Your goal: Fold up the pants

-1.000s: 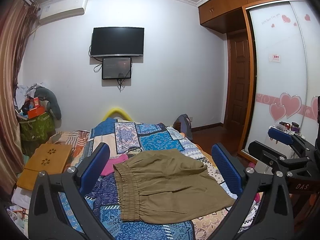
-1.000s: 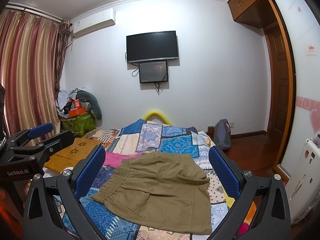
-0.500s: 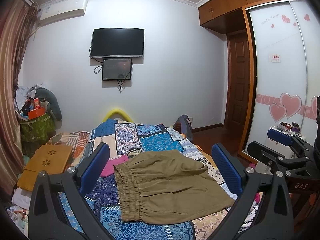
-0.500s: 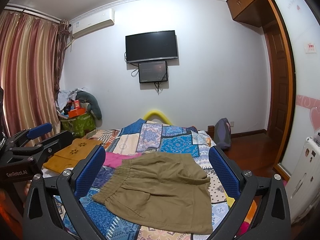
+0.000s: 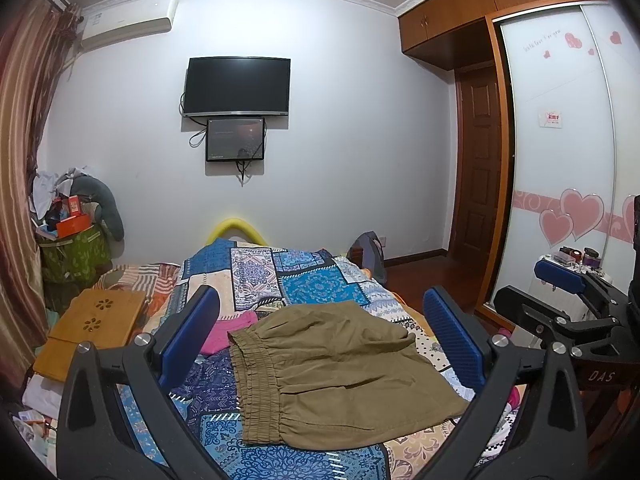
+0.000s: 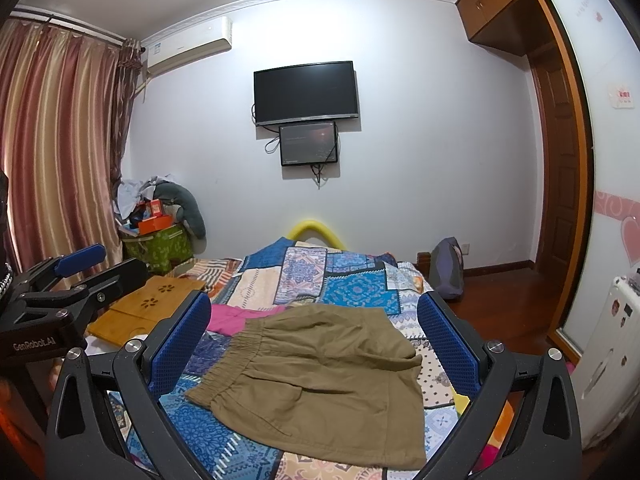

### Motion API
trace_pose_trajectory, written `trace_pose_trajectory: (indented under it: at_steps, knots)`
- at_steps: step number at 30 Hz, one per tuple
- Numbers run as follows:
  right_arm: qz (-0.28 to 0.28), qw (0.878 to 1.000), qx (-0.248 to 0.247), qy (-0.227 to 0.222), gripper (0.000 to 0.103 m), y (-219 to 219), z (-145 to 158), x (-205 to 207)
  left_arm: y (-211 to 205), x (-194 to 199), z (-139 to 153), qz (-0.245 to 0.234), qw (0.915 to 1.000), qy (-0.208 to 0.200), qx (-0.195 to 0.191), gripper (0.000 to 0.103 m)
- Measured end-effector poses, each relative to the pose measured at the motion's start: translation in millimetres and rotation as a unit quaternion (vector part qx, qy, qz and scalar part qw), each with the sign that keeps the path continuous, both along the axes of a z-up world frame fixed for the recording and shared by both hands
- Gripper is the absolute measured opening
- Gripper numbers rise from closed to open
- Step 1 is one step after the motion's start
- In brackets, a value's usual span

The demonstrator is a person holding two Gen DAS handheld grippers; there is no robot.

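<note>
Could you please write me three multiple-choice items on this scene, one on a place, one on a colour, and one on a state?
1. Where do the pants lie?
A. on the patchwork bedspread
B. on the wooden floor
C. on the bamboo lap desk

2. What colour are the pants?
A. pink
B. olive-brown
C. dark blue

3. How do the two claws stand?
A. both shut on the waistband
B. left shut, right open
C. both open and holding nothing

Answers:
1 A: the pants are spread on the patchwork bedspread, with the bamboo lap desk off to the side.
2 B: the cloth is olive-brown in both views; the pink garment is a separate piece beyond the elastic waistband.
3 C: the left claw and the right claw each show fingers wide apart, above the pants without touching them.
</note>
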State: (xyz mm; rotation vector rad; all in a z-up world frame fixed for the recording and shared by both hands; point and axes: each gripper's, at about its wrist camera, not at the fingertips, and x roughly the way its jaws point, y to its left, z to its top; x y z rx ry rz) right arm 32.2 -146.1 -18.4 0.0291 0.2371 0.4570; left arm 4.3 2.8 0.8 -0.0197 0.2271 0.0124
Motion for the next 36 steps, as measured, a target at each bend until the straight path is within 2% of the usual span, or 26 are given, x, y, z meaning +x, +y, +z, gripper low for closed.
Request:
trace_pose_trajectory:
  at_steps: [25, 32, 36]
  knots:
    - [-0.003, 1.0, 0.002, 0.01, 0.103, -2.4, -4.8, 3.2, 1.3, 4.4, -4.6, 0.003, 1.0, 0.007, -0.004, 0.103]
    - [-0.014, 0.999, -0.01, 0.028, 0.103, -7.0, -13.6, 19.8, 10.5, 29.2, -13.3, 0.0, 0.9993, 0.036, -0.01, 0.103]
    - [-0.032, 0.998, -0.014, 0.059, 0.103, -19.3, -29.8, 44.2, 23.6, 56.4, -25.6, 0.004, 0.9976, 0.067, -0.013, 0.103]
